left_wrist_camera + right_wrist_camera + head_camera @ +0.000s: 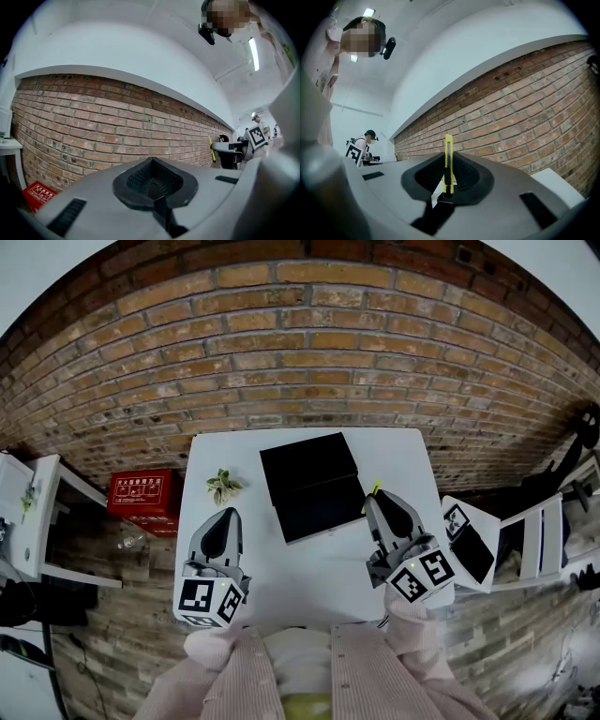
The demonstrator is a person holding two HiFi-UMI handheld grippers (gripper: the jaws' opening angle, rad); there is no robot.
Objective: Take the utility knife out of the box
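The black box (312, 482) lies open on the white table (309, 568), its two flat halves side by side. My right gripper (382, 507) hovers just right of the box, shut on the yellow utility knife (373, 490). In the right gripper view the knife (448, 145) stands upright between the pads, and the right gripper (448, 161) faces the brick wall. My left gripper (222, 526) hangs over the table's left part, shut with nothing in it. From the left gripper view, the left gripper (151, 160) also faces the wall, and the knife (210, 143) shows at far right.
A small green sprig (223, 486) lies on the table left of the box. A red box (142, 493) sits on the floor at the left, beside a white shelf (33, 512). White and black furniture (473, 545) stands close to the table's right edge. A brick wall (300, 362) runs behind.
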